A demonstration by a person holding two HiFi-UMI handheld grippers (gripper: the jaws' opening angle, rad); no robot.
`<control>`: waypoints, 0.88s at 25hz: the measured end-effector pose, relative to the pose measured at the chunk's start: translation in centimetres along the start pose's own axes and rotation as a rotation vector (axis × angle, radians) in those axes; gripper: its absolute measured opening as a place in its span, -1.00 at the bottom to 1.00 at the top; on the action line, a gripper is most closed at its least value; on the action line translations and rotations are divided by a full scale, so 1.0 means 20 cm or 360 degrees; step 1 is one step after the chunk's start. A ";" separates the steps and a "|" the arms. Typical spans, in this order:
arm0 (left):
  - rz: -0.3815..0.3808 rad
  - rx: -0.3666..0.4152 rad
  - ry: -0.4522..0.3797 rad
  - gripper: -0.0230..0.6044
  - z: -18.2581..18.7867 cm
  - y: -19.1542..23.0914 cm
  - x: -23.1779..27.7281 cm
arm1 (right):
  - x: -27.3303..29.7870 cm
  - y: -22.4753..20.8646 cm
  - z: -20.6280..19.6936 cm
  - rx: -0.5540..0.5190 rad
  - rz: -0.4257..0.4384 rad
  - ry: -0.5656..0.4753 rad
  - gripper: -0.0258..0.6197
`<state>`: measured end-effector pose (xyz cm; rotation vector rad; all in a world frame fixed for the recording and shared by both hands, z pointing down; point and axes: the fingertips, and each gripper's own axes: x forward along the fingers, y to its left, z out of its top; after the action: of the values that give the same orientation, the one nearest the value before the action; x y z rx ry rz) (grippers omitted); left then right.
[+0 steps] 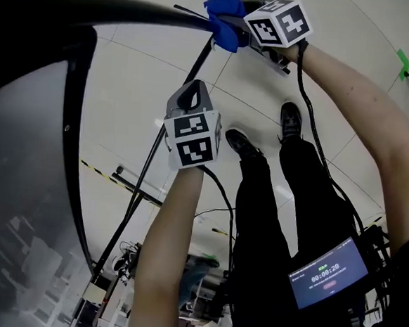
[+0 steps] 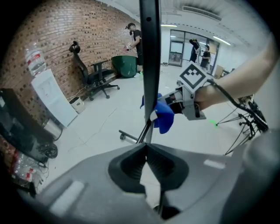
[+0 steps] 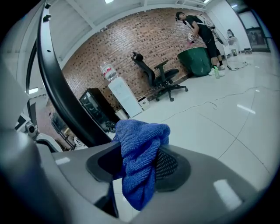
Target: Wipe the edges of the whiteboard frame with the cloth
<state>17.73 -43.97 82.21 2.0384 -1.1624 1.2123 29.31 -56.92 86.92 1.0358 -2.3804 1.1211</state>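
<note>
One-handed, seemingly wiped frame (image 1: pixel 132 9) with cloth (image 1: pixel 225 13) clenched in right gripper (image 3: pixel 139 168); left gripper (image 2: pixel 146 148) closed empty; needed sliding onward.

A: cloth (image 1: pixel 225 16) state?
B: Blue, bunched up, sitting at the top edge of the black whiteboard frame (image 1: pixel 132 9).
A: touching?
B: Looks so, but the contact spot is hidden.

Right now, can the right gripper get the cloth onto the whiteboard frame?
Probably yes: the right gripper holds the cloth against the black edge of the frame, and nothing stands between them.
</note>
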 end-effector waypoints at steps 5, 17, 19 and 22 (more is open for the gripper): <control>0.0028 -0.0215 0.0045 -0.91 -0.11 0.04 0.12 | 0.03 -0.10 -0.24 -0.0200 -0.0280 0.0374 -0.32; 0.0083 -0.0391 0.0054 -0.91 -0.34 0.12 0.01 | 0.11 0.42 -0.38 -0.0726 -0.0142 0.0466 -0.32; 0.0070 -0.0440 0.0029 -0.91 -0.35 0.10 0.00 | 0.13 0.40 -0.37 -0.0768 -0.0194 0.0416 -0.32; 0.0047 -0.0472 -0.0003 -0.91 -0.37 0.06 0.00 | 0.13 0.34 -0.36 -0.0826 -0.0307 0.0374 -0.32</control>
<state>13.37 -39.08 85.84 1.8070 -1.2926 0.9847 22.42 -49.80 89.34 0.8687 -2.1544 0.4824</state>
